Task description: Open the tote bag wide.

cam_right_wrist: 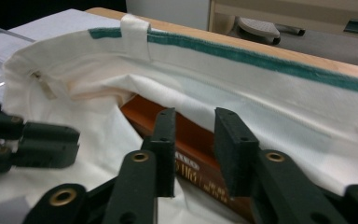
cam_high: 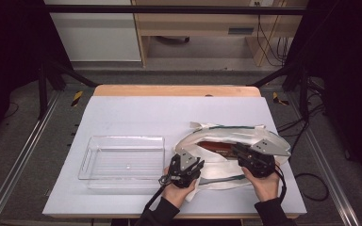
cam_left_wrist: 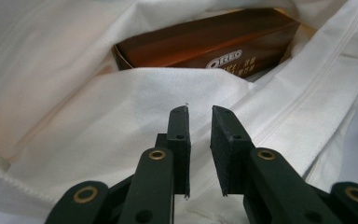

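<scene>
Apparently free fingers (cam_left_wrist: 199, 116) over bag hem (cam_left_wrist: 158, 77), box (cam_left_wrist: 205, 42) beyond

A clear plastic tray (cam_high: 122, 162) sits on the white-topped bench (cam_high: 136, 115), at about eight o'clock from the bench's middle, with nothing in it. The bench's wooden far edge (cam_high: 176, 90) runs along twelve o'clock. Beyond it stands a wooden shelf unit (cam_high: 202, 23), with black cables (cam_high: 271, 42) hanging at one o'clock.

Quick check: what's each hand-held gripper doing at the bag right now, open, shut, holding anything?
Left hand-held gripper: jaws slightly apart over the white bag, gripping nothing.
Right hand-held gripper: open, nothing held, aimed at the brown box.
</scene>
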`<state>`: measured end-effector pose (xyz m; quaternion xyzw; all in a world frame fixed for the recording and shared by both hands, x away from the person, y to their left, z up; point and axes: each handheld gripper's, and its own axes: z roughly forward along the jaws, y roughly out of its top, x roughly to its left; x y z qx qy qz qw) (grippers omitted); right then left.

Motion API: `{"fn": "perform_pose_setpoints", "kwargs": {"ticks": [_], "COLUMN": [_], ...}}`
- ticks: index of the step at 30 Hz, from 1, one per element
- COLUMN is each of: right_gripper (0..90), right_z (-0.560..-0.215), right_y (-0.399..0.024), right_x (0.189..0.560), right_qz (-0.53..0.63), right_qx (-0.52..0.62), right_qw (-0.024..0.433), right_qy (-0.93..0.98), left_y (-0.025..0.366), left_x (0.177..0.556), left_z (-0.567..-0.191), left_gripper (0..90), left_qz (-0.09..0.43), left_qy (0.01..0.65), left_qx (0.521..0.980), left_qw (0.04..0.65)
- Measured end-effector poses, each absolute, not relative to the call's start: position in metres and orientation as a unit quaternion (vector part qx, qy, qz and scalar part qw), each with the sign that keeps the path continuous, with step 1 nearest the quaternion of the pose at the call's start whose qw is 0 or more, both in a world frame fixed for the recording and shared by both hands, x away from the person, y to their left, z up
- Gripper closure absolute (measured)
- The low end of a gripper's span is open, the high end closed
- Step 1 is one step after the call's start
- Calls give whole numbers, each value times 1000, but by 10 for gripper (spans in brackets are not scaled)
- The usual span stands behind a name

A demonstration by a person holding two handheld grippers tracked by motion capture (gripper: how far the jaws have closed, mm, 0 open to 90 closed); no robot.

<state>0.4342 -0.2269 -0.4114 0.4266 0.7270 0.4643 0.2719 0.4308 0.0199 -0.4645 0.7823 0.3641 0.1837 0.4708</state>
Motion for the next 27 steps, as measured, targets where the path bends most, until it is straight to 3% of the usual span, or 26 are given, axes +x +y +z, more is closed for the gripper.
{"fn": "perform_pose_setpoints", "kwargs": {"ticks": [3,7,12,14,17,18,19,21,27], "right_gripper": [527,431,437,480,714,714,812,866,892], "right_z": [-413,-421,-430,-434,-436,-436,-437,-436,-424], "right_y": [-216,-206,-202,-201,-201,-201,-202,-203,-202], "right_x": [448,464,476,479,484,484,486,487,492], "right_qz": [454,435,418,404,384,384,384,386,399], "right_qx": [421,418,423,424,435,435,443,448,449], "right_qw": [285,290,284,289,304,304,300,297,303], "right_qy": [732,743,752,757,755,755,752,750,740], "left_y": [21,22,22,22,22,22,22,22,22], "left_x": [429,429,429,429,428,428,428,428,429], "left_z": [-472,-478,-481,-482,-484,-484,-484,-485,-485], "left_gripper": [775,778,777,777,775,775,775,774,773], "left_qz": [178,173,171,171,172,172,172,169,163], "left_qy": [363,365,364,362,362,362,360,361,364], "left_qx": [786,786,788,789,791,791,792,793,796], "left_qw": [468,468,467,465,463,463,462,461,455]}}
